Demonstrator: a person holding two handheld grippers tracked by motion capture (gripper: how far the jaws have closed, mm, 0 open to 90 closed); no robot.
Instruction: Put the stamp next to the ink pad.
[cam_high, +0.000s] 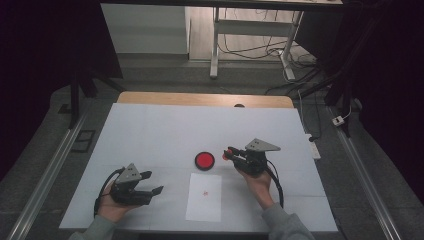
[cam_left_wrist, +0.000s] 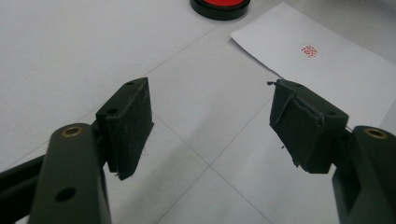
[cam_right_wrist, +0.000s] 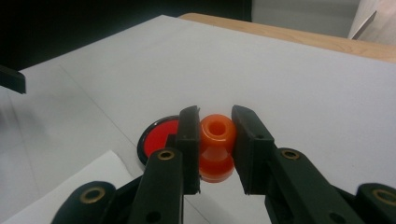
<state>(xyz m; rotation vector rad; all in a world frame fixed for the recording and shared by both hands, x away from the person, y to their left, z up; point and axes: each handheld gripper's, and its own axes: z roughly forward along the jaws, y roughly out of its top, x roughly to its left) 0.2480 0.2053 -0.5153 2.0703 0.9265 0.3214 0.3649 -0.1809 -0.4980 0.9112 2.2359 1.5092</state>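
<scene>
A: Right gripper view has the stamp (cam_right_wrist: 215, 147) dead centre, an orange knob-shaped thing pinched at its narrow waist between the right gripper (cam_right_wrist: 215, 149) fingers, which are clamped on it from both sides

B: Where is it over the surface (cam_high: 150, 130)?

A: In the high view the stamp (cam_high: 228, 151) is held just right of the round red ink pad (cam_high: 204, 160), lifted off the surface as far as I can tell. The right gripper (cam_high: 233, 154) points toward the pad

B: How will it handle?

A: I'd judge it light and rigid, glossy plastic, so a bit slippery. The waist is the sensible place to hold, since the wider head and base keep it from sliding through the fingers. Its inked face could smear if it brushes anything

B: And the other hand?

A: The left gripper (cam_high: 150, 182) rests near the front left edge, fingers (cam_left_wrist: 128, 126) spread apart with nothing between them

B: Any writing?

A: The white sheet of paper (cam_high: 204, 196) in front of the pad carries a small red stamp mark (cam_left_wrist: 309, 51); it looks like characters inside a ring, too small to read. No brand visible on the pad or stamp
</scene>
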